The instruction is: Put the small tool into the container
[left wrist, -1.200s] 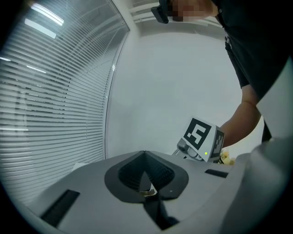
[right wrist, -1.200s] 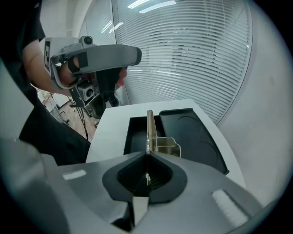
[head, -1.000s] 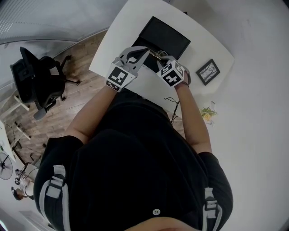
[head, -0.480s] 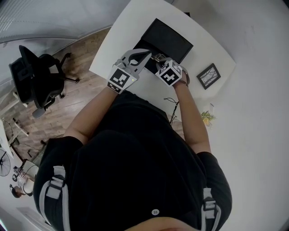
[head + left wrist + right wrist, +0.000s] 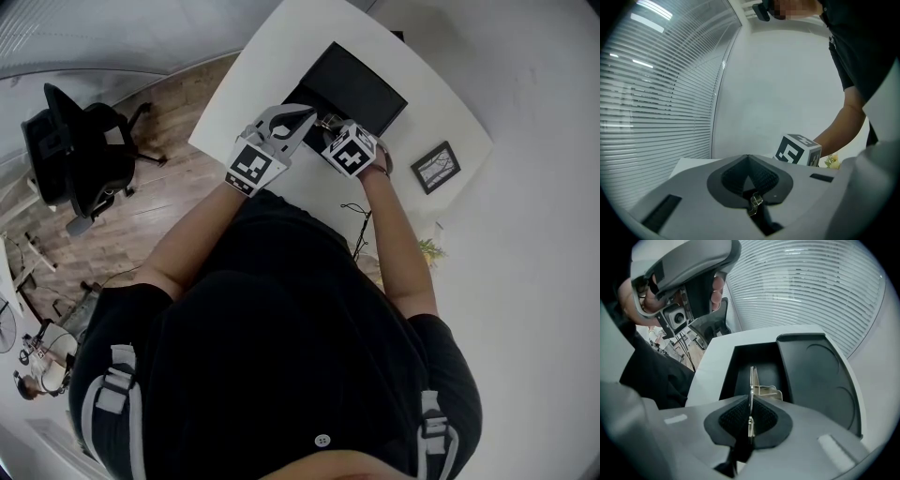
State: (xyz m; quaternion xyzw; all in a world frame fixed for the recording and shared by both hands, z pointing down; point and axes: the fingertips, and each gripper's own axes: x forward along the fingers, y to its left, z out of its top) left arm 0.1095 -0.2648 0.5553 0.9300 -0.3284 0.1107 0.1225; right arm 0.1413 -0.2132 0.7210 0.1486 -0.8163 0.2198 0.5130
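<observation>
Nearest, right gripper clamped tight on small tool: thin metal strip, edge-on, long axis straight ahead along the jaws. Tip aimed at open compartment of black container, directly in front and below; probably needed only a short push forward and down, then release. Further off, left gripper held up beside, pads met at the tips, small shiny scrap low in the gap, unclear what. Right hand clearly nearer. Container sat on white table.
</observation>
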